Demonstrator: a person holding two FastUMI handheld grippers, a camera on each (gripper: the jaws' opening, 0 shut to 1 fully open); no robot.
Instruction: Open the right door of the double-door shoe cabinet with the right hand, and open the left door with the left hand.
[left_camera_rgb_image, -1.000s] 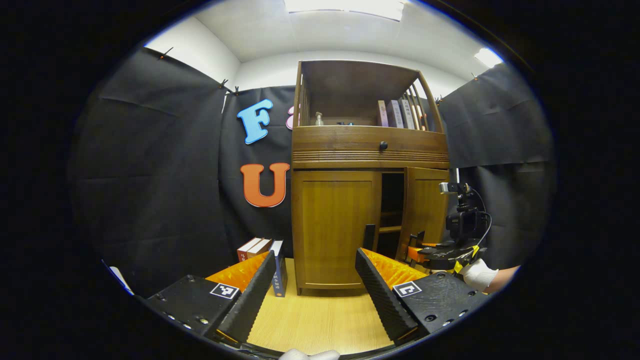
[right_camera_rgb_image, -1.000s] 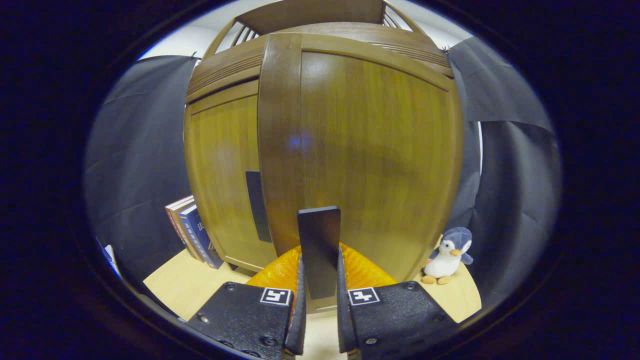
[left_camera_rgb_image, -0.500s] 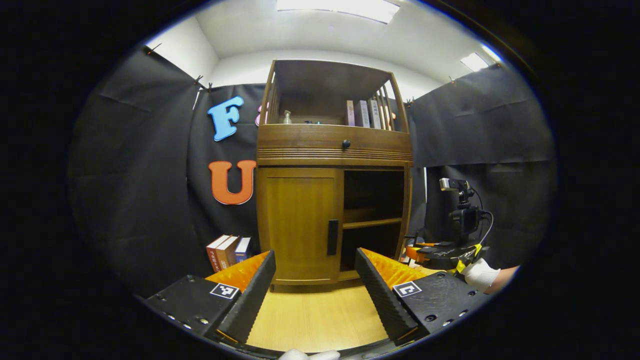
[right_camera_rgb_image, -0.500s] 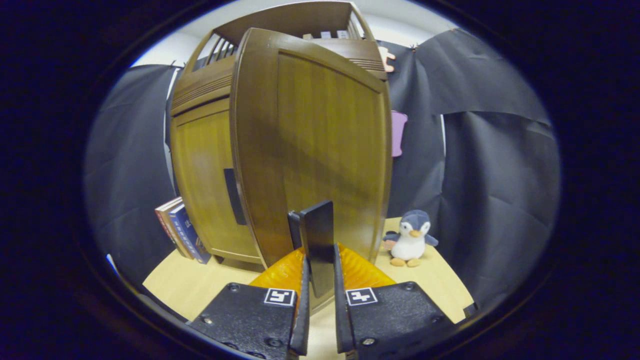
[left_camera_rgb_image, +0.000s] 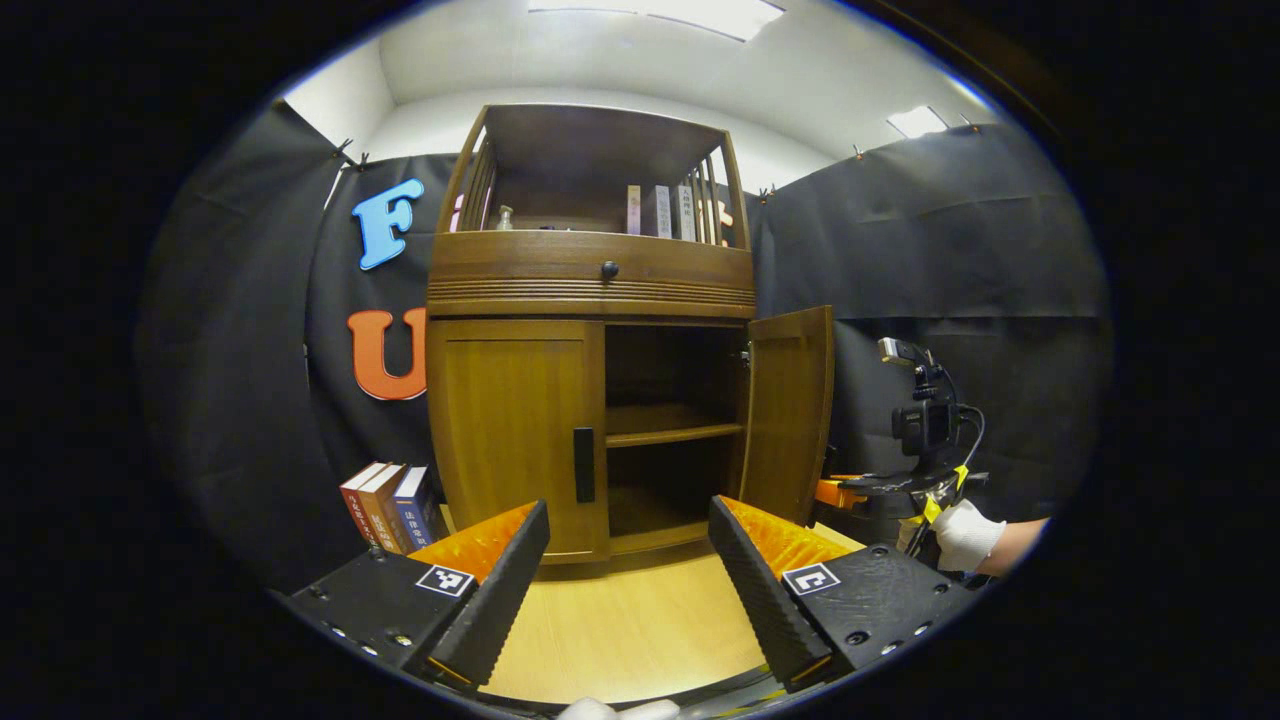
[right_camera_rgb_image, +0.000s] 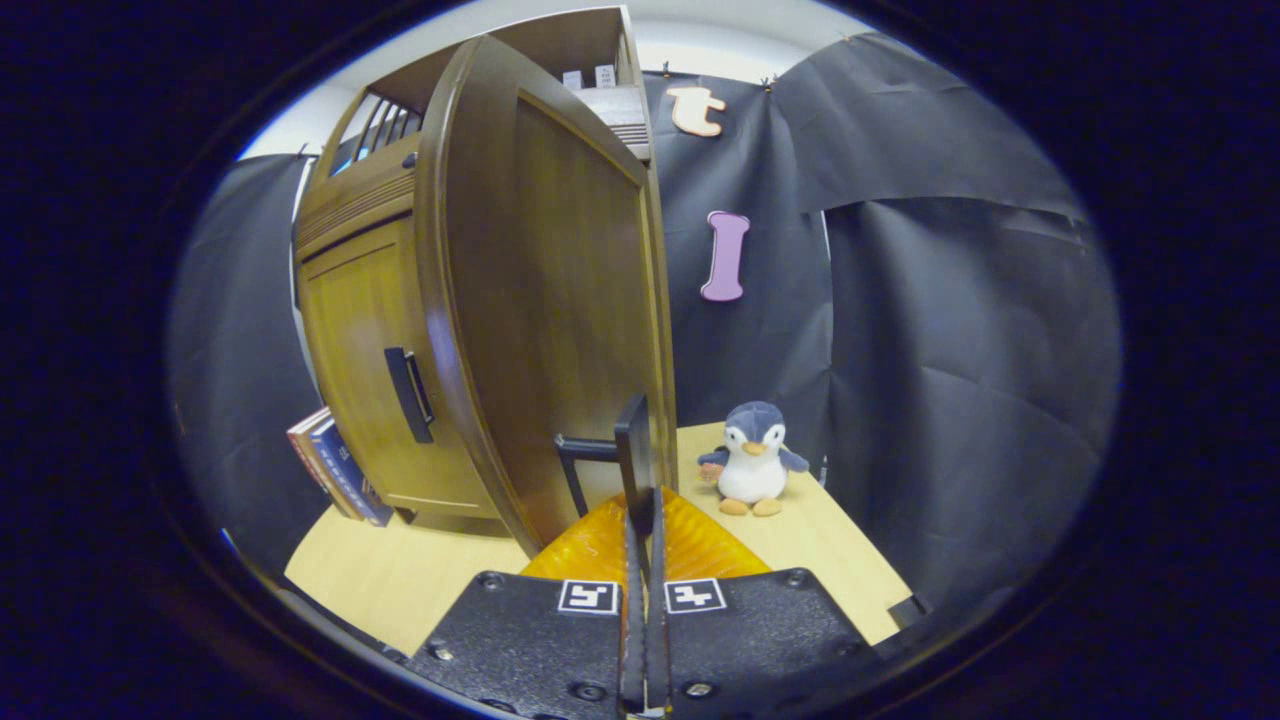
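Note:
In the left gripper view the wooden shoe cabinet (left_camera_rgb_image: 590, 285) stands ahead with its left door (left_camera_rgb_image: 515, 430) closed, a dark handle (left_camera_rgb_image: 584, 465) at its inner edge. The right door (left_camera_rgb_image: 790, 410) is swung wide, baring an inner shelf (left_camera_rgb_image: 670, 430). My left gripper (left_camera_rgb_image: 628, 515) hangs open and empty, short of the cabinet. Off to the right a gloved hand (left_camera_rgb_image: 965, 535) holds the right gripper (left_camera_rgb_image: 850, 490) at that door. In the right gripper view my right gripper (right_camera_rgb_image: 642, 505) is shut on the right door's handle (right_camera_rgb_image: 632, 445), the right door (right_camera_rgb_image: 560, 300) seen at a steep angle.
Books (left_camera_rgb_image: 385, 500) lean on the floor left of the cabinet. A toy penguin (right_camera_rgb_image: 752, 458) sits on the wooden floor (right_camera_rgb_image: 400, 570) right of the open door. Books and a small bottle (left_camera_rgb_image: 505, 217) stand on the top shelf. Black cloth walls close in all round.
The right door has swung from slightly ajar to wide open, pulled by the right gripper. The cabinet has drifted left in the left gripper view; the left gripper stays open.

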